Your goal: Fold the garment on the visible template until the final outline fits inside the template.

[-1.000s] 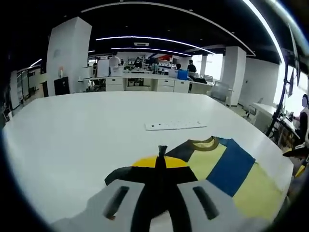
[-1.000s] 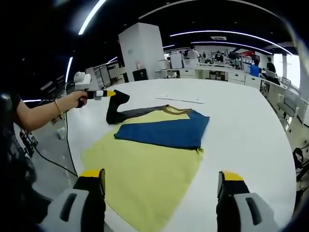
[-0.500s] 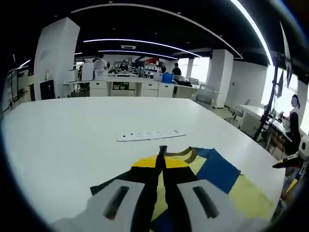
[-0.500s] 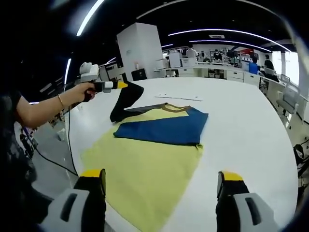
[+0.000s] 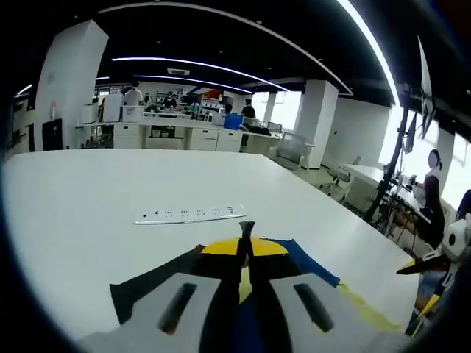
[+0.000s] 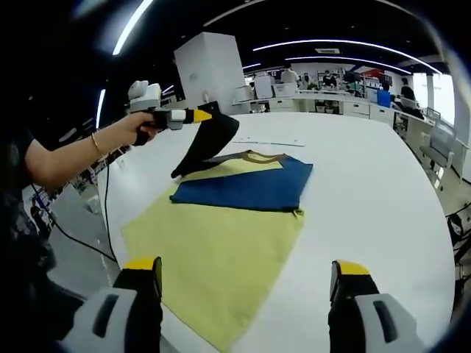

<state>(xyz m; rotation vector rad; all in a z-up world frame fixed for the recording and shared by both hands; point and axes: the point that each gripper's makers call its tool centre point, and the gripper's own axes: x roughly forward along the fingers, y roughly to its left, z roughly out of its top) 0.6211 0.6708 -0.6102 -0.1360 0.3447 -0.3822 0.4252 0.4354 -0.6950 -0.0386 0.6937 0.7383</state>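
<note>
Here, in the left gripper view, the left gripper (image 5: pixel 246 243) is clamped on the black sleeve (image 5: pixel 158 283) of the soft yellow, blue and black shirt (image 5: pixel 309 268), lifted off the white table (image 5: pixel 110 184) — limp cloth, light, best pinched at an edge or cuff. In the right gripper view, the right gripper (image 6: pixel 246 276) hangs with jaws wide apart over the yellow body, the blue sleeve (image 6: pixel 246 190) lying folded flat across it — no template outline that I can tell
</note>
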